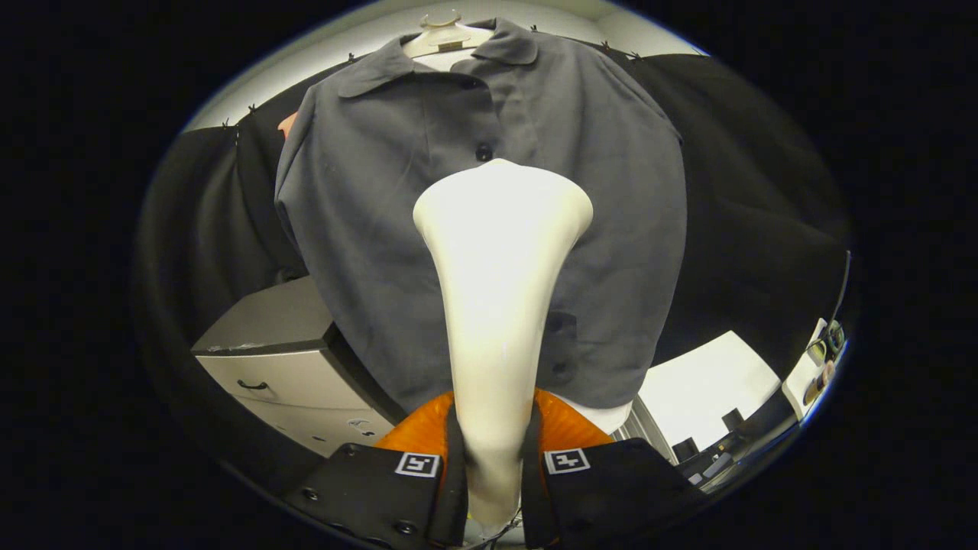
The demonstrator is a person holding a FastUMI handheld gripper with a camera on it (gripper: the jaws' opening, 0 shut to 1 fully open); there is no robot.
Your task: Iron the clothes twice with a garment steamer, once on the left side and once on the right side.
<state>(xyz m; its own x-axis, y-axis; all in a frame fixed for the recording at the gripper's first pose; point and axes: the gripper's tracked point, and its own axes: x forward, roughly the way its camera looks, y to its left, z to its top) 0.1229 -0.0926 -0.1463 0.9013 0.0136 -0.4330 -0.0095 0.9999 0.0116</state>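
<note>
Tongs [493, 458] pinch the handle of the garment steamer [500, 305], one finger on each side. The steamer head points at the grey shirt [367, 229], which hangs on a hanger [443, 30] just ahead, roughly at the button line. Contact with the cloth cannot be told. Judged step: approach, no pass yet evident. Next move calls for shifting onto the left panel and stroking along it.

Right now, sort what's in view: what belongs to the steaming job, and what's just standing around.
Job:
- garment steamer, clamped in the tool, head up against the shirt front
- grey shirt on its hanger

Standing around:
- drawer cabinet, beside the shirt's lower edge
- white tabletop on the other side
</note>
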